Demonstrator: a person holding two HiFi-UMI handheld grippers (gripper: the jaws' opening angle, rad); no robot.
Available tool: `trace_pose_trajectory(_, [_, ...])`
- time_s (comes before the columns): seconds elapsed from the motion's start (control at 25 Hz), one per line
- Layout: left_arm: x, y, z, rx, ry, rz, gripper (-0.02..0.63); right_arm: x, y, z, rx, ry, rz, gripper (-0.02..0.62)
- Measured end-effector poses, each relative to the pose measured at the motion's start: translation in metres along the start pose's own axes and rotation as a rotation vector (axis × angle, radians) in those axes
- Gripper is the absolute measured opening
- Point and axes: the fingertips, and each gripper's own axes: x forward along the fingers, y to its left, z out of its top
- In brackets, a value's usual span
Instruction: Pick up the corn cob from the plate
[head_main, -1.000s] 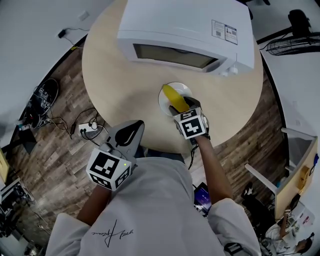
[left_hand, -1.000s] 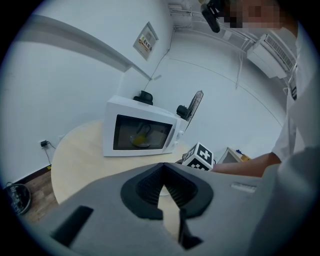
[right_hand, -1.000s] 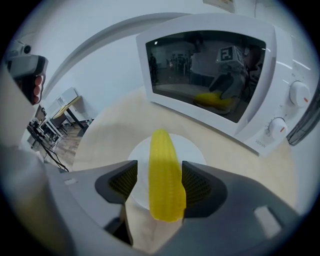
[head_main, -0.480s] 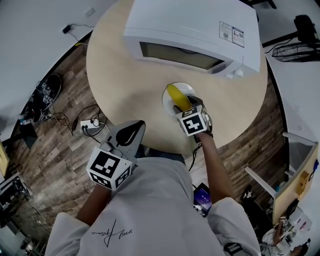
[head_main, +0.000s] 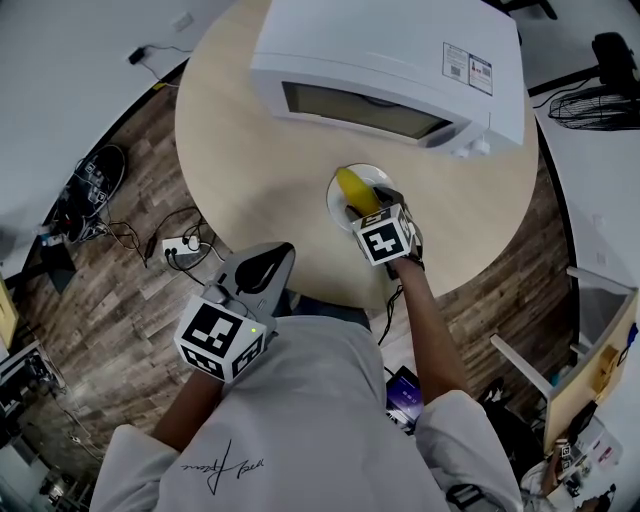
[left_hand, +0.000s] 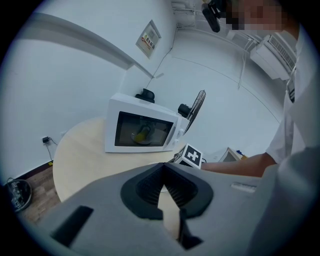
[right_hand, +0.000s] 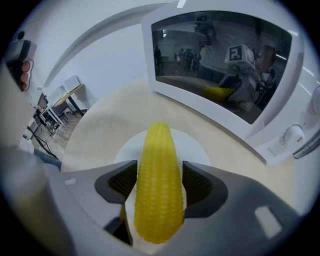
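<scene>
A yellow corn cob (right_hand: 157, 185) lies lengthwise between the pads of my right gripper (right_hand: 159, 175), tip pointing away over a white plate (right_hand: 195, 147). Both pads press against its sides, so the gripper is shut on it. In the head view the cob (head_main: 355, 190) sticks out from the right gripper (head_main: 365, 207) over the plate (head_main: 378, 178) on the round wooden table (head_main: 250, 150). My left gripper (head_main: 268, 265) hangs off the table's near edge, over the floor. Its jaws (left_hand: 162, 172) meet at the tips with nothing between them.
A white microwave (head_main: 390, 60) stands just behind the plate with its door closed; its glass (right_hand: 225, 65) mirrors the cob and gripper. A power strip and cables (head_main: 175, 255) lie on the wood floor to the left. A fan (head_main: 590, 100) stands at the right.
The right gripper has slid slightly farther along the cob over the plate, so less of the cob shows. The left gripper has stayed put.
</scene>
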Motion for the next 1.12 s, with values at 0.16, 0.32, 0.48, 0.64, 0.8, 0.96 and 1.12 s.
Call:
trace_pose_trajectory(0.16, [-0.002, 0.002, -0.001, -0.003, -0.001, 0.006, -0.008, 0.005, 0.002, 0.002, -0.013, 0.006, 0.006, 0.295])
trace_pose_trajectory(0.32, [-0.003, 0.004, -0.001, -0.011, -0.002, 0.014, -0.008, 0.007, 0.002, 0.002, -0.007, 0.005, 0.020, 0.295])
trace_pose_trajectory(0.48, [-0.003, 0.006, -0.003, -0.017, -0.002, 0.014, -0.008, 0.008, 0.002, 0.002, -0.006, 0.005, 0.024, 0.293])
trace_pose_trajectory(0.64, [-0.004, 0.006, -0.002, -0.014, -0.006, 0.011, -0.008, 0.007, 0.002, 0.002, 0.012, 0.017, 0.018, 0.282])
trace_pose_trajectory(0.8, [-0.007, 0.008, 0.001, -0.014, -0.014, 0.014, -0.008, 0.007, 0.002, 0.002, 0.033, 0.028, 0.005, 0.272])
trace_pose_trajectory(0.96, [-0.010, 0.010, 0.000, -0.013, -0.016, 0.018, -0.008, 0.007, 0.001, 0.001, 0.053, 0.034, -0.004, 0.270])
trace_pose_trajectory(1.12, [-0.014, 0.009, 0.000, -0.006, -0.019, 0.012, -0.008, 0.006, 0.003, 0.000, 0.085, 0.040, -0.007, 0.268])
